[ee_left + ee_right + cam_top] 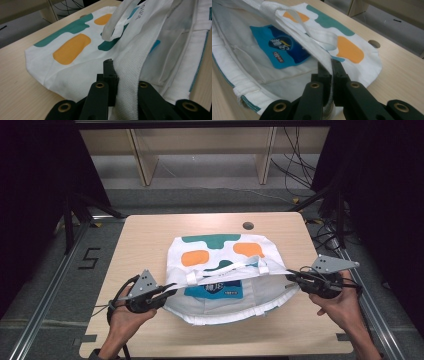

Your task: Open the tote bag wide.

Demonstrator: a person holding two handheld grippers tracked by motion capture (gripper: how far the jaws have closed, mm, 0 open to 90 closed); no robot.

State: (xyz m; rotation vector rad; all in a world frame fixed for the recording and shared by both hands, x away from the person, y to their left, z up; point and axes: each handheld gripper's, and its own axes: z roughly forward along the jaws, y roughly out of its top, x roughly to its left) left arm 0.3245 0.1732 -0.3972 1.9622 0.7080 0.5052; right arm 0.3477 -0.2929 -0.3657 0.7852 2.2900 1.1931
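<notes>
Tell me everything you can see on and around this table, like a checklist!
Surface: light wooden table with a round hole near the far edge.
Job's things: white tote bag with green and orange patches, its mouth pulled open; a blue packet lies inside.
Clutter: nothing seen.
Grippers: left gripper and right gripper each pinch the bag's upper rim, one at each end.
Cables: black cable trails from the left gripper; more cables on the floor behind.
Surroundings: wooden shelf legs, grey floor, metal frame rails.
</notes>
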